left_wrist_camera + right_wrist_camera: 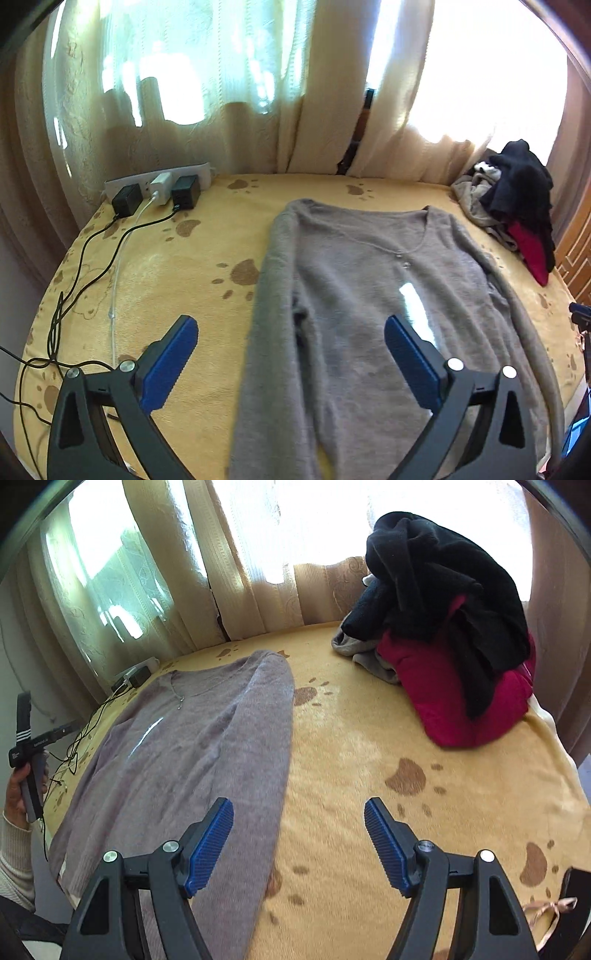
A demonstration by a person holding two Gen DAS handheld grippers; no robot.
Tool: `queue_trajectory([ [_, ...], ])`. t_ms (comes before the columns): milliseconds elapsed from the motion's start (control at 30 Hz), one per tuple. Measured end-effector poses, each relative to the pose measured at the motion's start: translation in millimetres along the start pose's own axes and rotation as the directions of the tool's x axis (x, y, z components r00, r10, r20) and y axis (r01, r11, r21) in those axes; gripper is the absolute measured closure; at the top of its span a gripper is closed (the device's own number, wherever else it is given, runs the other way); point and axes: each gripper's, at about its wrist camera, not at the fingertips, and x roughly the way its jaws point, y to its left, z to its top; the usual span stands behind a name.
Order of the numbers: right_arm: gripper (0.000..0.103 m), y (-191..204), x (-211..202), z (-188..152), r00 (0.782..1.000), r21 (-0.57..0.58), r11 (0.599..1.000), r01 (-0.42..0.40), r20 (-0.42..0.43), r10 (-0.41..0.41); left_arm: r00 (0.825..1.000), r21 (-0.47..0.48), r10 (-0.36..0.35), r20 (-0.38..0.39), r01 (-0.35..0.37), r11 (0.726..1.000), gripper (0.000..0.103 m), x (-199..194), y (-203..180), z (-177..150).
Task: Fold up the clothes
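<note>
Both claws, left [291,354] and right [299,836], gape empty over your limp, fuzzy grey sweater [354,295]; pinch its near hem corners, it sags.

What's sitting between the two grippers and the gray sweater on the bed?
Nothing visible. The sweater lies flat and bare, the left gripper and right gripper open just above it. The clothes pile and cables lie off to its sides.
</note>
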Motion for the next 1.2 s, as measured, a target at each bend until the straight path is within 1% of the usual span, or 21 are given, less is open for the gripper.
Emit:
queue_trajectory([
  [100, 0.027, 0.9, -26.0, -32.0, 1.000, 0.008, 1.000, -0.010, 0.015, 0.010, 0.999, 0.026, -0.053, 0.000, 0.053, 0.998, 0.000, -10.5, -40.8, -10.9],
  [200, 0.027, 2.5, -45.4, -63.4, 0.995, 0.011, 0.995, -0.103, -0.006, 0.103, 0.995, 0.063, -0.099, -0.014, 0.100, 0.993, 0.000, -12.5, -76.0, -22.0],
  [267, 0.027, 4.0, -56.9, -85.1, 0.985, 0.013, 0.985, -0.172, -0.027, 0.172, 0.991, 0.087, -0.132, -0.037, 0.135, 0.987, 0.000, -11.7, -97.0, -29.5],
  [300, 0.027, 6.9, -60.7, -96.1, 0.981, 0.008, 0.982, -0.189, -0.047, 0.189, 0.989, 0.096, -0.145, -0.042, 0.148, 0.984, 0.000, -11.1, -106.0, -32.9],
  [400, 0.027, 24.6, -69.7, -126.5, 0.982, -0.046, 0.985, -0.167, -0.091, 0.163, 0.984, 0.105, -0.169, -0.051, 0.173, 0.979, 0.000, -6.8, -127.3, -40.3],
  [500, 0.027, 42.9, -74.6, -153.7, 0.977, -0.085, 0.981, -0.176, -0.135, 0.163, 0.980, 0.099, -0.186, -0.067, 0.192, 0.976, 0.000, 0.0, -143.6, -46.1],
  [567, 0.027, 53.2, -80.1, -169.1, 0.976, -0.114, 0.978, -0.175, -0.149, 0.158, 0.978, 0.100, -0.191, -0.079, 0.199, 0.975, 0.000, 4.8, -150.7, -50.3],
  [633, 0.028, 56.2, -85.6, -181.3, 0.971, -0.089, 0.976, -0.201, -0.147, 0.187, 0.979, 0.114, -0.185, -0.084, 0.194, 0.974, 0.000, 8.4, -157.8, -54.6],
  [667, 0.028, 57.5, -88.3, -185.1, 0.972, -0.087, 0.976, -0.200, -0.142, 0.186, 0.980, 0.121, -0.179, -0.084, 0.188, 0.975, 0.000, 9.9, -160.5, -56.3],
  [700, 0.033, 59.1, -91.2, -188.1, 0.975, -0.090, 0.977, -0.194, -0.129, 0.182, 0.981, 0.126, -0.174, -0.084, 0.184, 0.975, 0.000, 11.0, -162.1, -57.3],
  [733, 0.040, 60.6, -93.9, -190.9, 0.977, -0.093, 0.978, -0.189, -0.117, 0.177, 0.982, 0.128, -0.170, -0.084, 0.180, 0.975, 0.000, 11.9, -163.4, -58.2],
  [800, 0.047, 61.5, -94.6, -192.6, 0.975, -0.060, 0.976, -0.207, -0.097, 0.201, 0.982, 0.123, -0.171, -0.082, 0.180, 0.976, 0.000, 12.3, -163.3, -59.1],
  [967, 0.048, 65.8, -87.5, -198.3, 0.971, 0.028, 0.974, -0.224, -0.076, 0.226, 0.980, 0.090, -0.188, -0.072, 0.194, 0.977, 0.000, 10.4, -155.6, -58.9],
  [1067, 0.048, 63.3, -86.1, -203.9, 0.975, 0.104, 0.974, -0.204, -0.069, 0.211, 0.983, 0.079, -0.177, -0.057, 0.181, 0.980, 0.000, 7.6, -149.0, -58.2],
  [1133, 0.048, 63.8, -84.3, -208.3, 0.971, 0.137, 0.969, -0.205, -0.095, 0.219, 0.984, 0.069, -0.172, -0.050, 0.175, 0.982, 0.000, 6.9, -144.8, -57.9],
  [1200, 0.048, 68.4, -84.0, -212.7, 0.973, 0.126, 0.975, -0.182, -0.118, 0.197, 0.983, 0.056, -0.177, -0.051, 0.180, 0.982, 0.000, 8.4, -141.5, -57.9],
])
